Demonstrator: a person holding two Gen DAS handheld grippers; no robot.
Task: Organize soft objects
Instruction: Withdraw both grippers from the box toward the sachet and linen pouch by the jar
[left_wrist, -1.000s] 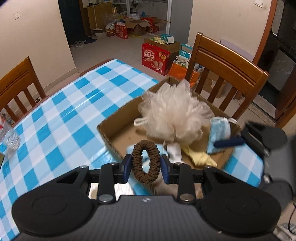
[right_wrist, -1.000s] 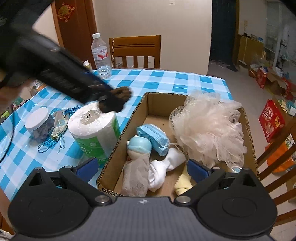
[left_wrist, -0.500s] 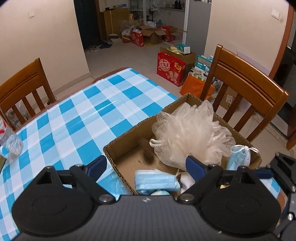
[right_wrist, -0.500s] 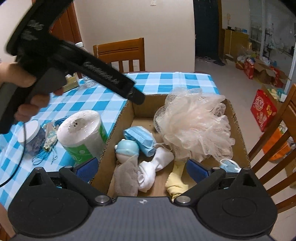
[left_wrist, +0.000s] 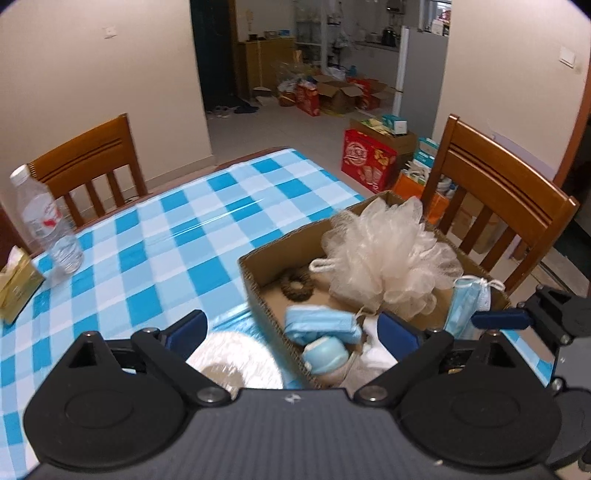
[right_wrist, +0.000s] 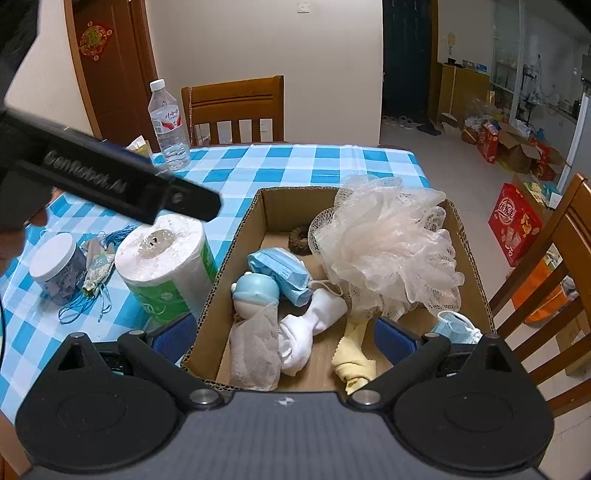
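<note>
The left gripper (left_wrist: 291, 332) hangs above the cardboard box (left_wrist: 258, 291), its empty jaws opening wide. The right gripper (right_wrist: 282, 338) gapes empty over the box too.

box: open cardboard box (right_wrist: 236, 280) on checked cloth | scrunchie: brown hair tie (right_wrist: 300, 240) flat at far end | loofah: cream mesh puff (right_wrist: 388, 251) right side, rising above rim | masks: folded blue mask (right_wrist: 280, 267) centre-left; another (right_wrist: 456, 325) near-right corner | socks: white sock (right_wrist: 310, 332), yellow cloth (right_wrist: 354, 358) near end
</note>
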